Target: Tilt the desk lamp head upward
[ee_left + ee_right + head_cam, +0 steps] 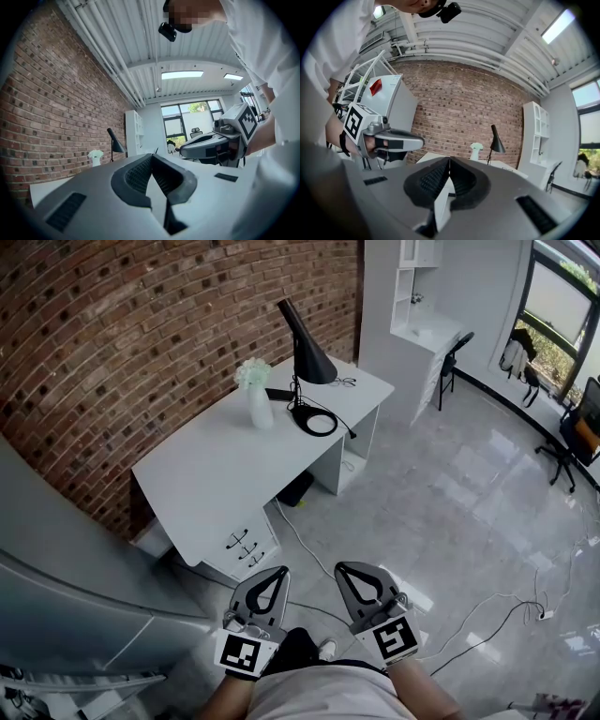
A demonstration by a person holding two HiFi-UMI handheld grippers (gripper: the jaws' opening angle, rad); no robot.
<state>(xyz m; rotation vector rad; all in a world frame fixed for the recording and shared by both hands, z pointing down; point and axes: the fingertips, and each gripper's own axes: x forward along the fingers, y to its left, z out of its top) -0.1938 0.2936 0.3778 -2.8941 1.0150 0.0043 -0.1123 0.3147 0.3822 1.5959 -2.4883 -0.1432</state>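
Note:
A black desk lamp [307, 357] with a cone-shaped head stands on the white desk [206, 474] by the brick wall, its round base [314, 420] near the desk's right end. The lamp also shows small and far off in the left gripper view [115, 143] and in the right gripper view [496, 140]. Both grippers are held low in front of the person, well short of the desk. My left gripper [278, 574] is shut with nothing in it, tips touching. My right gripper [343, 569] is shut and empty too.
A white vase with pale flowers [255, 390] stands on the desk left of the lamp, and a dark flat object [279, 395] lies beside it. Cables [487, 615] trail over the glossy floor. Office chairs [572, 432] stand by the windows; a grey cabinet [66, 596] is at left.

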